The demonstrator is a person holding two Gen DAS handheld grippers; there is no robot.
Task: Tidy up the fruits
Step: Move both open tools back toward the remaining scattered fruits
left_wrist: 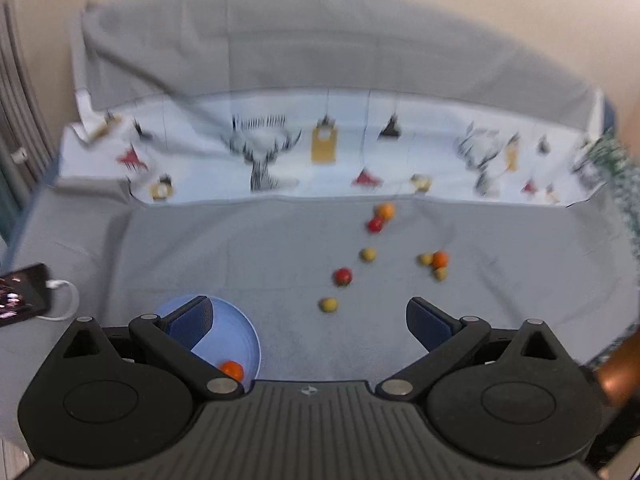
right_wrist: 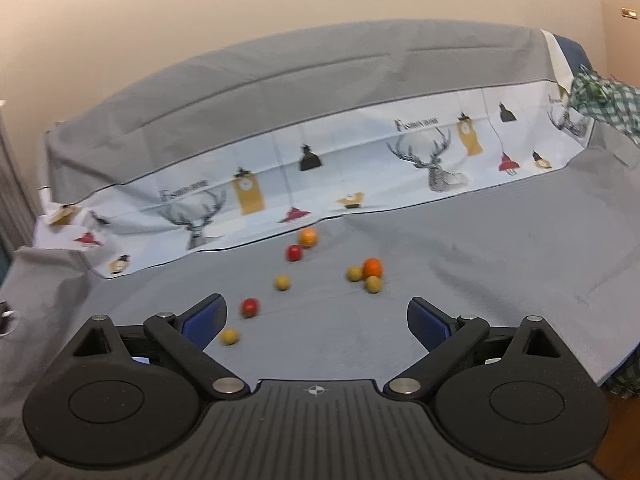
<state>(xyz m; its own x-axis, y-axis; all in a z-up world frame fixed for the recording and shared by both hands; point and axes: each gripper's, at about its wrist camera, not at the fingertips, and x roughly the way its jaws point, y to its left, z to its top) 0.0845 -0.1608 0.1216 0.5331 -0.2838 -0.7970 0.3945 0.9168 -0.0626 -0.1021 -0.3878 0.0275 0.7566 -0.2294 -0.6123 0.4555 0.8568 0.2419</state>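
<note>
Ahead, fruits [right_wrist: 285,282] lie beyond the empty right claw [right_wrist: 316,322]

Setting: home interior, likely a bedroom | Evidence: bed [right_wrist: 480,264] covered by grey sheet, deer-and-lamp printed cloth [right_wrist: 360,176] laid along its back, plain cream wall [right_wrist: 280,0], phone [left_wrist: 20,294] on charging cable, checked fabric [right_wrist: 600,96] at one corner

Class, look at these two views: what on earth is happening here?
A person holds two grippers over a grey cloth strewn with small fruits. Both the left gripper and the right gripper are open and empty. One orange fruit already lies in the blue bowl; red, yellow-green and orange ones, like the red fruit, are still loose on the cloth.
</note>
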